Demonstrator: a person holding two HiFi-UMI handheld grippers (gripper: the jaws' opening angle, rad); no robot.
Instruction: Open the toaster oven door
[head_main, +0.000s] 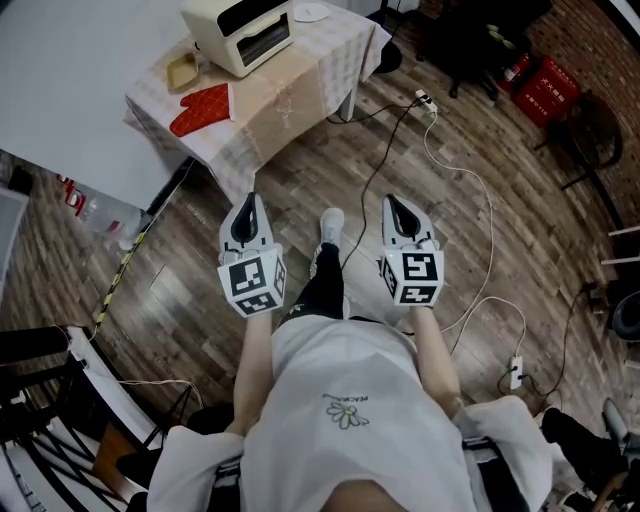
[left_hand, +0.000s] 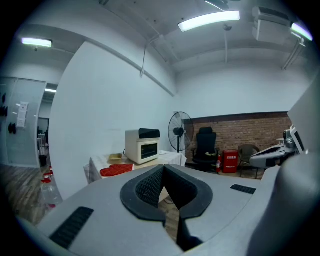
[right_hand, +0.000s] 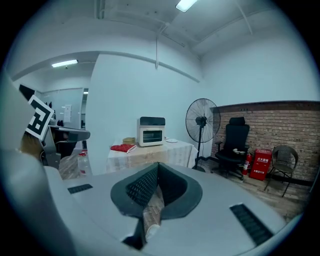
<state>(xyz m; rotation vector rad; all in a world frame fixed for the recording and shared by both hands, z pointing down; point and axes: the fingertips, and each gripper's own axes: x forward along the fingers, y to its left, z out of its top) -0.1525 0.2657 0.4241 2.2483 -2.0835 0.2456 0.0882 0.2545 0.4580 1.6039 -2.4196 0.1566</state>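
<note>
Left claw (head_main: 249, 202), right claw (head_main: 391, 203): closed, forward, level

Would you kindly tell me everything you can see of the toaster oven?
The toaster oven is a cream, boxy unit with rounded corners, a black panel above and a cream-framed glass door, which is shut. It stands upright on the cloth-covered table, near the white wall. A small tan dish lies close beside it.

Desk (head_main: 290, 100) on wood floor (head_main: 470, 180), checked cloth over it. Oven (head_main: 240, 30) on top, door shut. Tray (head_main: 182, 72) just beside oven, red mitt (head_main: 202, 108) near tray, white plate (head_main: 311, 12) at oven's other side.
</note>
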